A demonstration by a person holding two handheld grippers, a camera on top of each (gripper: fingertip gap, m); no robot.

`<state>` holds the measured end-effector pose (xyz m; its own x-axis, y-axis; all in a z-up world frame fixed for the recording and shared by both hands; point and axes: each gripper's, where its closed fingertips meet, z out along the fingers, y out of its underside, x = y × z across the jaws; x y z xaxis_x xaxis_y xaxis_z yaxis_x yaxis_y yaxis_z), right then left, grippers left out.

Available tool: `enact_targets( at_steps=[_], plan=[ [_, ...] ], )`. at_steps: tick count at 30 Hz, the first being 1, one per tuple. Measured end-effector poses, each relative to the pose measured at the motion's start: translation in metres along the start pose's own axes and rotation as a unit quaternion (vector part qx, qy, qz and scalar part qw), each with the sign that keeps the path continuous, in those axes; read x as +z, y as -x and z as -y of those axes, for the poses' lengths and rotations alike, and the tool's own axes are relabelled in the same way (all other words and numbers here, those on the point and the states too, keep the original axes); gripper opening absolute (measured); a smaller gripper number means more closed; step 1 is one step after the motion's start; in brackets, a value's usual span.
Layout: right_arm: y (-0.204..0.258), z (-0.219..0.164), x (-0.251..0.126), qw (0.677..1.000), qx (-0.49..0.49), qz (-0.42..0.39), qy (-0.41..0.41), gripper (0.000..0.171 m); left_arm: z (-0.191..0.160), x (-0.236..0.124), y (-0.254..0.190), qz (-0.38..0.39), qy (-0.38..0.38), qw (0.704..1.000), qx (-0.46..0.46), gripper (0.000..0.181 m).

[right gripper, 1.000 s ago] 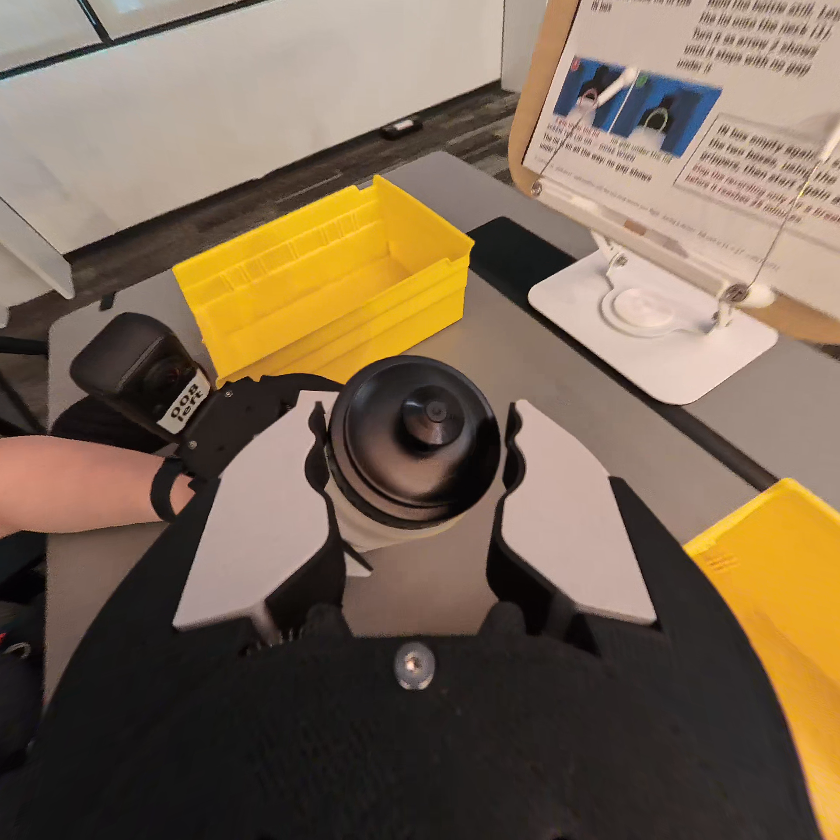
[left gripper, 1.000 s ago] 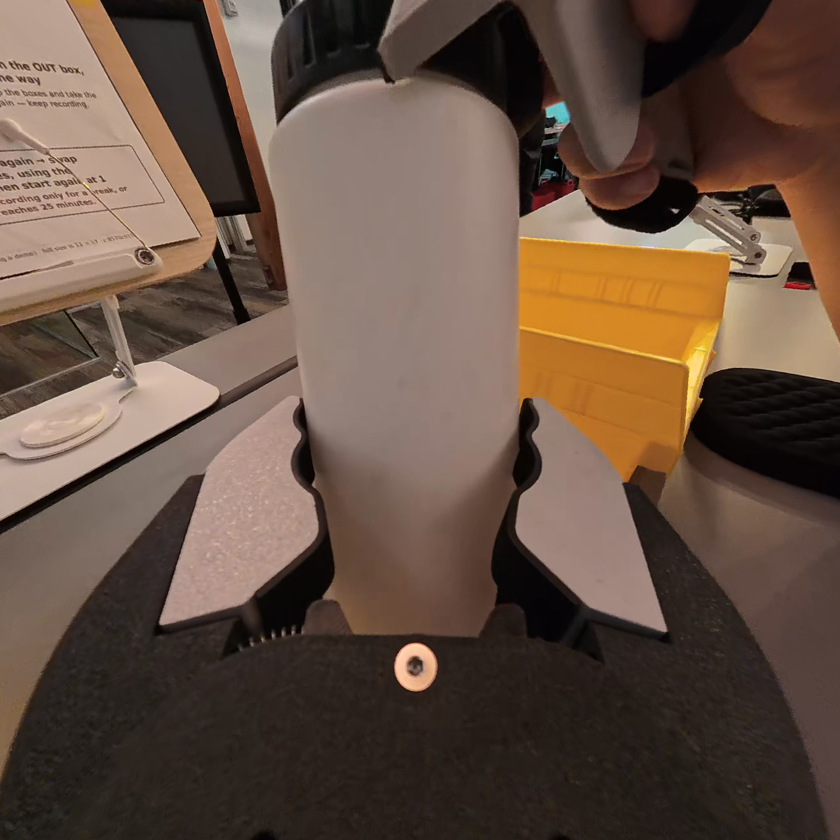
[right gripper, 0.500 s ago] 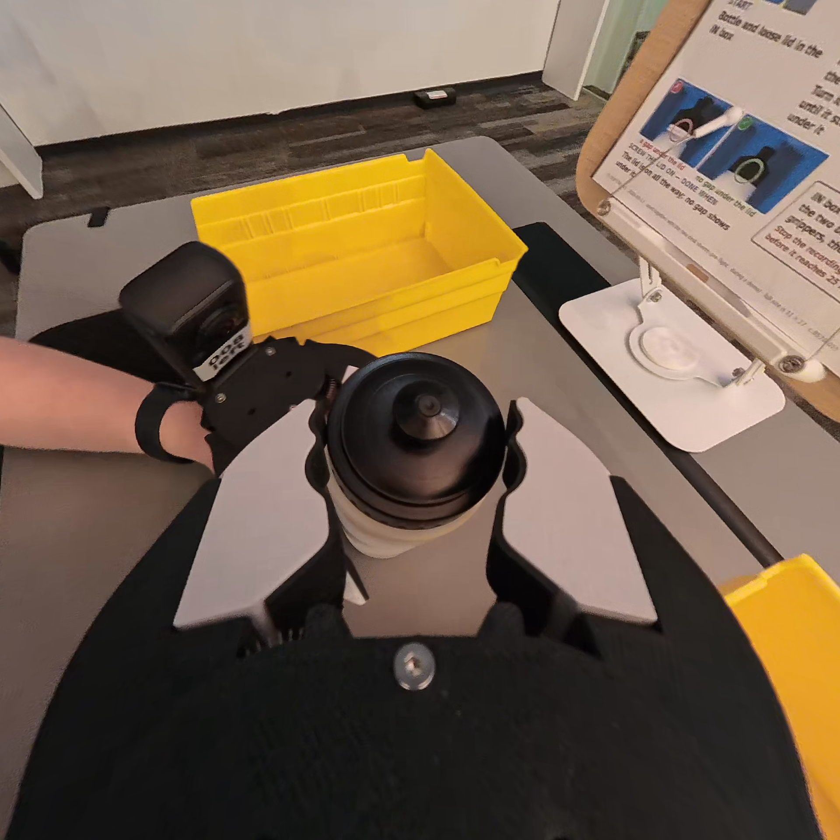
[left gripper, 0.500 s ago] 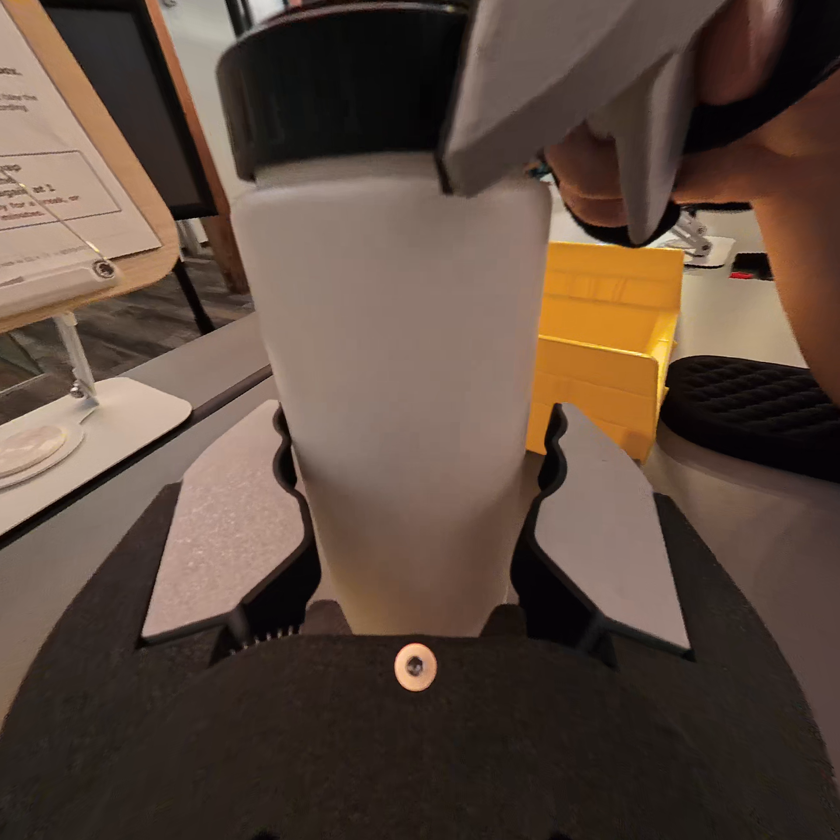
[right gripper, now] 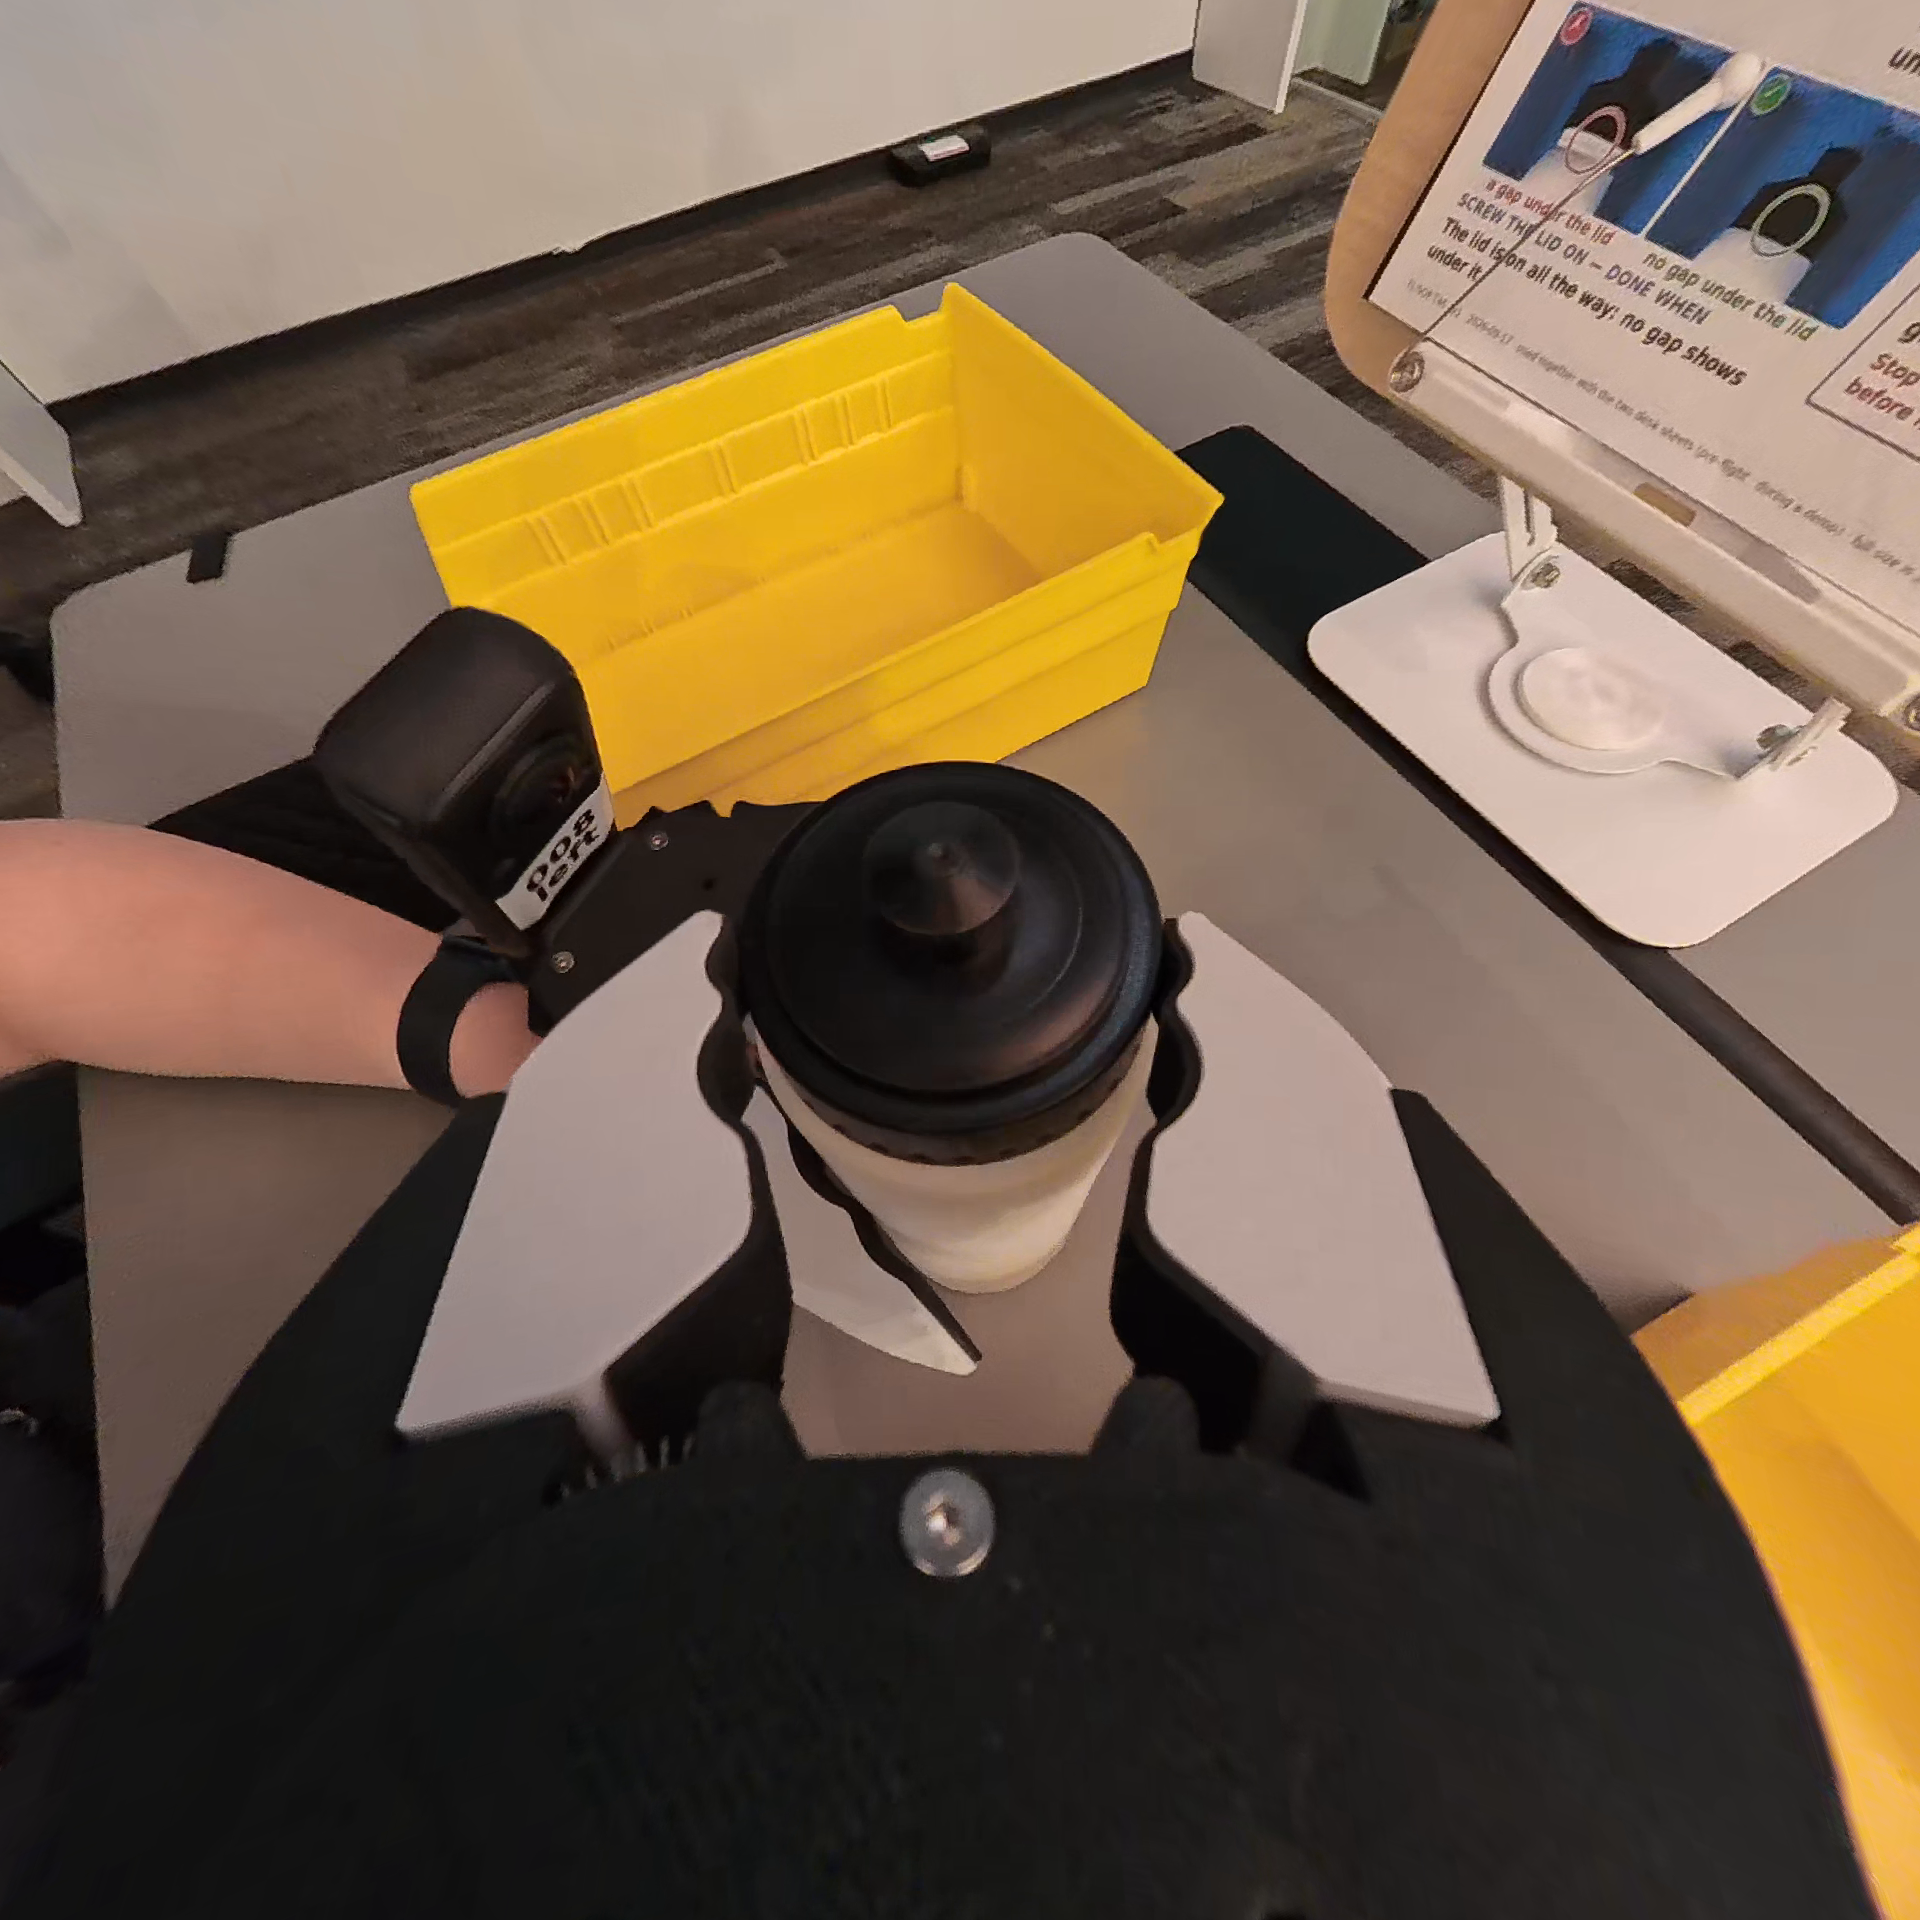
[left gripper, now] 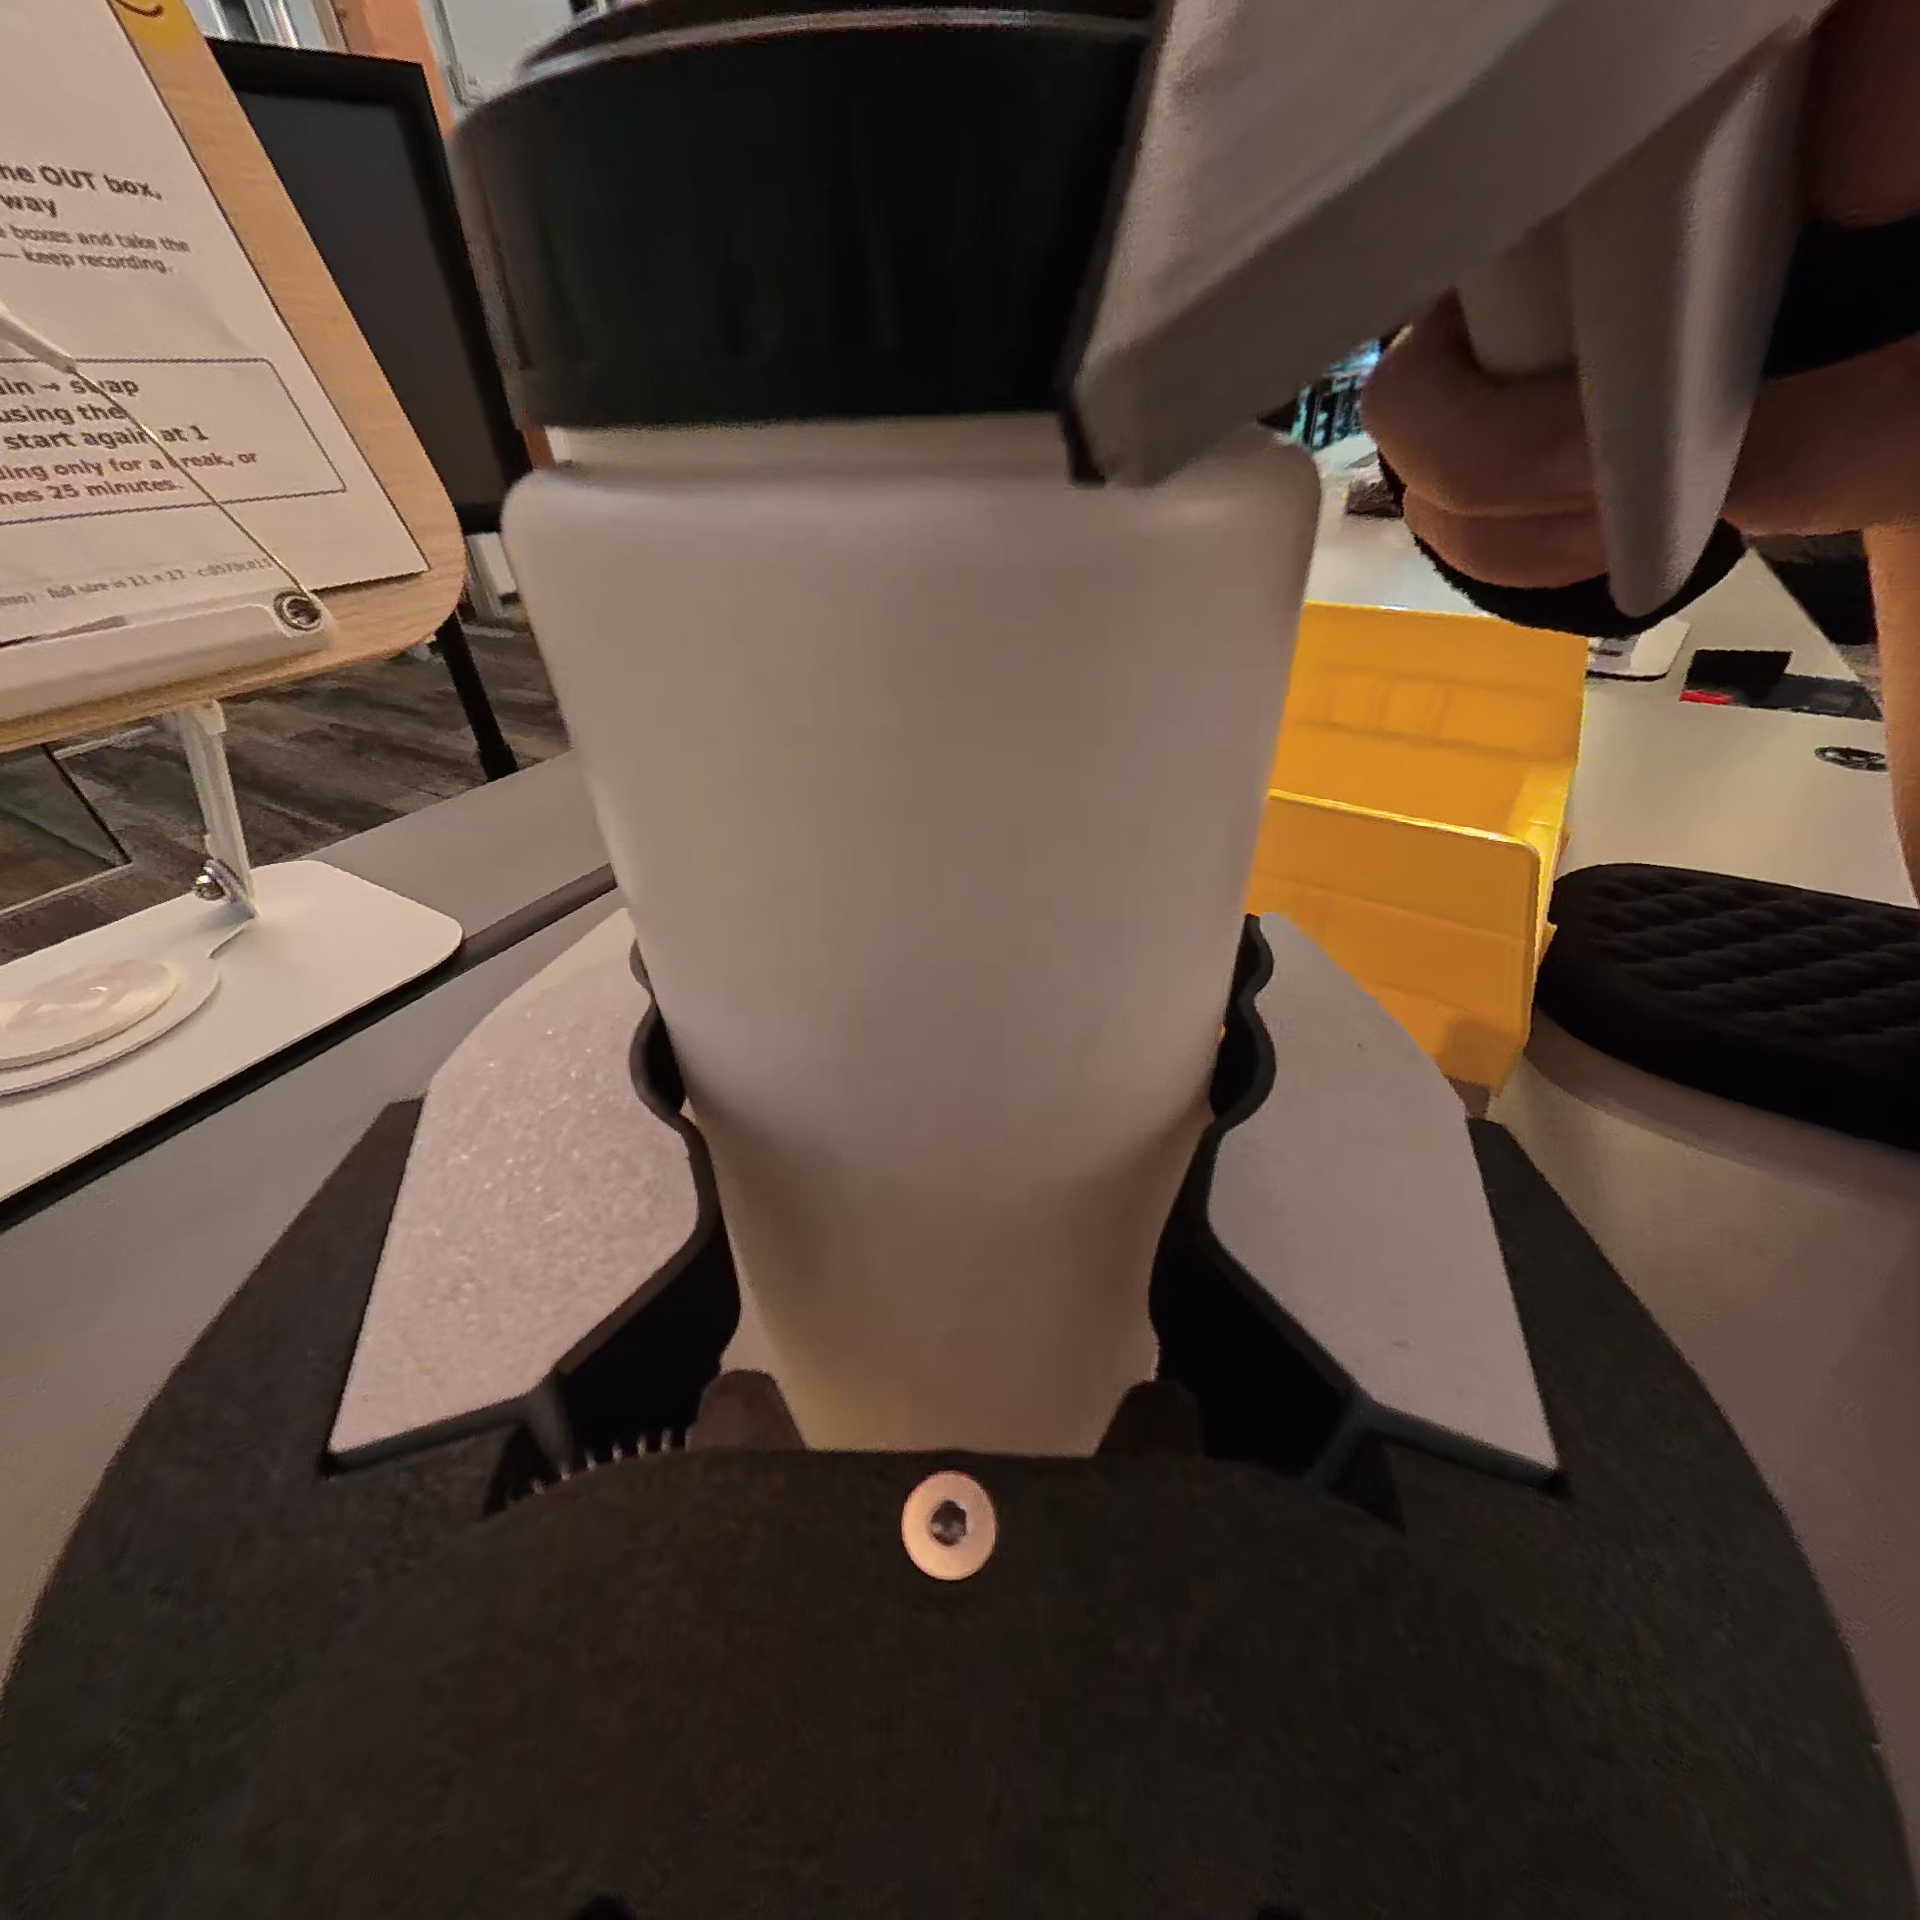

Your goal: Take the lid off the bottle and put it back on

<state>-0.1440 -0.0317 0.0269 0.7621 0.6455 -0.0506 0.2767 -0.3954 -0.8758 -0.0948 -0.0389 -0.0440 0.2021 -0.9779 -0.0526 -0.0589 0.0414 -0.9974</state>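
My left tool (left gripper: 940, 1049) clamps the white bottle (left gripper: 914, 790) upright over the counter (right gripper: 1351, 935); my right tool (right gripper: 951, 1023) is closed around its black lid (right gripper: 945, 935), seated on the neck.

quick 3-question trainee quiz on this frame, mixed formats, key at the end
1. True or false: the black lid sits on the white bottle.
2. Which gripper grips the bottle body? A) the left gripper B) the right gripper C) neither
3. Fill in: behind the bottle, the yellow bin on the grey table holds ____.

Key
1. True. The lid is on the neck; whether it is fully tight cannot be told.
2. A. Its fingers press the bottle's lower body; the right gripper closes round the lid from above.
3. Nothing that shows in the right wrist view.
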Motion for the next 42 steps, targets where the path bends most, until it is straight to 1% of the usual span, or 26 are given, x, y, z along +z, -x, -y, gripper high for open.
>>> enact_targets(
  at_steps=[4, 13, 21, 23, 26, 27, 29, 30, 32, 34, 35, 39, 40, 42],
  plan=[
    [0.000, -0.002, -0.002, 0.999, -0.028, 0.004, 0.016, 0.075, -0.002, 0.001, 0.000, -0.005, 0.015, 1.000, 0.002, 0.100],
    [-0.005, -0.003, -0.003, 0.999, -0.046, 0.022, 0.012, 0.075, -0.003, 0.004, 0.000, -0.015, 0.031, 0.999, -0.001, 0.098],
    [-0.004, -0.005, -0.006, 0.996, -0.070, 0.061, 0.006, 0.075, -0.004, 0.006, -0.005, -0.041, 0.038, 0.998, 0.001, 0.097],
    [-0.002, -0.007, -0.009, 0.993, -0.087, 0.081, 0.008, 0.075, -0.004, 0.006, -0.010, -0.060, 0.040, 0.997, 0.008, 0.097],
    [0.011, -0.011, -0.019, 0.979, -0.126, 0.159, -0.010, 0.075, -0.003, 0.004, -0.028, -0.119, 0.039, 0.992, 0.023, 0.098],
    [0.016, -0.013, -0.023, 0.971, -0.147, 0.188, -0.022, 0.075, -0.003, 0.004, -0.033, -0.125, 0.042, 0.991, 0.035, 0.098],
    [0.018, -0.015, -0.028, 0.966, -0.148, 0.208, -0.032, 0.076, -0.005, 0.005, -0.033, -0.107, 0.062, 0.992, 0.037, 0.099],
    [0.016, -0.015, -0.027, 0.970, -0.135, 0.200, -0.023, 0.076, -0.006, 0.006, -0.031, -0.097, 0.068, 0.993, 0.027, 0.099],
    [0.007, -0.006, -0.024, 0.981, -0.122, 0.151, -0.028, 0.088, -0.006, 0.006, -0.030, -0.084, 0.070, 0.994, 0.012, 0.099],
    [0.006, 0.003, -0.024, 0.986, -0.113, 0.118, -0.041, 0.089, -0.007, 0.005, -0.028, -0.069, 0.078, 0.994, 0.011, 0.100],
    [0.004, 0.004, -0.023, 0.989, -0.104, 0.099, -0.032, 0.091, -0.007, 0.005, -0.027, -0.061, 0.081, 0.995, 0.010, 0.100],
    [0.004, -0.003, -0.015, 0.997, -0.048, 0.056, 0.014, 0.087, -0.008, 0.004, -0.022, -0.020, 0.088, 0.996, 0.002, 0.100],
    [0.008, -0.003, -0.015, 0.997, -0.041, 0.063, 0.019, 0.078, -0.008, 0.004, -0.021, -0.017, 0.091, 0.996, 0.001, 0.100],
    [0.009, -0.004, -0.016, 0.996, -0.057, 0.067, 0.024, 0.077, -0.008, 0.004, -0.025, -0.033, 0.091, 0.995, 0.008, 0.100]
  ],
)
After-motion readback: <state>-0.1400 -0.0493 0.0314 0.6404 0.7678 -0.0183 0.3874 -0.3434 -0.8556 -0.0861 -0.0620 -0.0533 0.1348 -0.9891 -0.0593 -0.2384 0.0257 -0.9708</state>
